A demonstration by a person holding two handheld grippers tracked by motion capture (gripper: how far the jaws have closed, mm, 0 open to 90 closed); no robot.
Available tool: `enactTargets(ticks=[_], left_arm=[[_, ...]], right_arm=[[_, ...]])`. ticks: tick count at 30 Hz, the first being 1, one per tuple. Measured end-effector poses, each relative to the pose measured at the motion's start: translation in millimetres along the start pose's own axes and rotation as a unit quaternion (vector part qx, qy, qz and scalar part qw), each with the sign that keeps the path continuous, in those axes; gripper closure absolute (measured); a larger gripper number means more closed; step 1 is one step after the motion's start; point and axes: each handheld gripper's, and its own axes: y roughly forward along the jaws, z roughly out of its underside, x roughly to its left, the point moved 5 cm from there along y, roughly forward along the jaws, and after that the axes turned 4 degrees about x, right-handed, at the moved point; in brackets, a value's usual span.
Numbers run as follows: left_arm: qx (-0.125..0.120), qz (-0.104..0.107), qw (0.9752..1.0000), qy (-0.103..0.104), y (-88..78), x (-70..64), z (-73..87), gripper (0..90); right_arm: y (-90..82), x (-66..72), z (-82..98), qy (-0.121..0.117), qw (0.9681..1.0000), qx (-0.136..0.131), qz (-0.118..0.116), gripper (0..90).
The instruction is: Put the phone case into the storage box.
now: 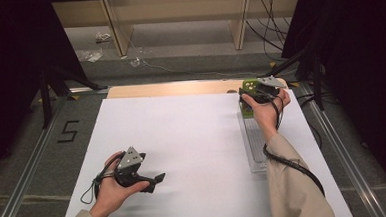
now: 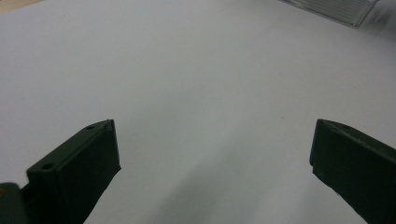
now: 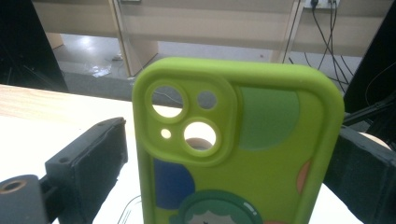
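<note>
A lime-green phone case (image 3: pixel 243 154) with camera cut-outs and a cartoon print stands upright between the jaws of my right gripper (image 3: pixel 233 130). A narrow gap shows between the left jaw and the case edge, so the pads do not press on it. In the high view the case (image 1: pixel 248 108) stands at the far end of a clear ribbed rack (image 1: pixel 255 145), with the right gripper (image 1: pixel 258 92) around its top. My left gripper (image 1: pixel 157 179) rests low over the white sheet at the near left. Its jaws (image 2: pixel 212 154) stand wide apart with nothing between them.
A white sheet (image 1: pixel 182 139) covers the table, with a strip of bare wood (image 1: pixel 170 89) at its far edge. The clear rack (image 2: pixel 336 9) lies along the right side. Beyond the table are wooden furniture legs (image 1: pixel 119 32) and cables (image 1: pixel 272 29) on the floor.
</note>
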Motion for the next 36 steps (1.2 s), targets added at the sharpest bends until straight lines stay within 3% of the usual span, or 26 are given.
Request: enactTargets(ticks=[36], left_arm=[[-0.002, -0.001, 1.0, -0.002, -0.1, -0.3, -0.6, 0.8]], right_arm=[[-28.1, -0.5, 8.4, 0.004, 0.9994, 0.034, 0.008, 5.8]])
